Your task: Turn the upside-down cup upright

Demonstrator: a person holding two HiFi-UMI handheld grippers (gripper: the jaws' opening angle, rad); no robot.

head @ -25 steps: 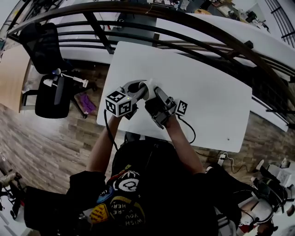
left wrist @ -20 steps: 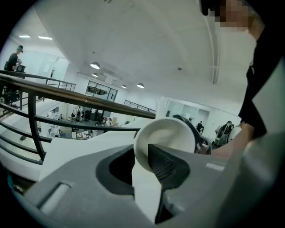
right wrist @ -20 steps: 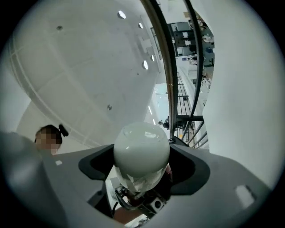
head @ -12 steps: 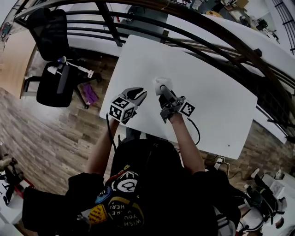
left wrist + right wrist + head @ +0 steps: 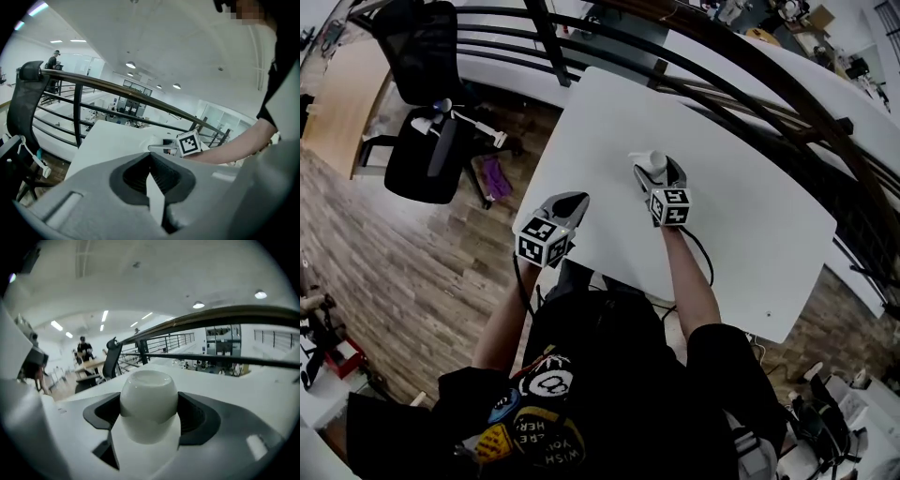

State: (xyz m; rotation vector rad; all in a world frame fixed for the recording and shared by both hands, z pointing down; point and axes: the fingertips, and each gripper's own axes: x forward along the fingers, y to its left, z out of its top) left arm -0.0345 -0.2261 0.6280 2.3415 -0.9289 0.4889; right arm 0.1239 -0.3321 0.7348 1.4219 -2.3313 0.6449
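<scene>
There is one cup [image 5: 149,401], white, standing on the white table [image 5: 750,220] toward its far middle, between the jaws of my right gripper [image 5: 657,174]. In the right gripper view both dark pads press on its sides with the jaws wide, so that gripper is holding the cup. The cup's top face is a pale oval. It is white on white, and I cannot say for sure whether it is the mouth or the base.

There are two grippers in all. My left gripper [image 5: 151,161] is by the table's near-left edge, well apart from the cup. Its jaws have just been closing and now meet with nothing between them.

Only the head view gives me both grippers at once, the left's marker cube [image 5: 541,242] and the right's [image 5: 670,206]. It also shows the single table, one black office chair [image 5: 427,167] on the wood floor [image 5: 375,272] to the left, and the dark railing [image 5: 750,89] past the far edge.

Only the right gripper view shows the pads on the cup. It also catches a person [image 5: 84,348] far off.

In the left gripper view I cannot pick out the cup. It does show the right gripper's marker cube and my forearm [image 5: 234,145] behind it.
</scene>
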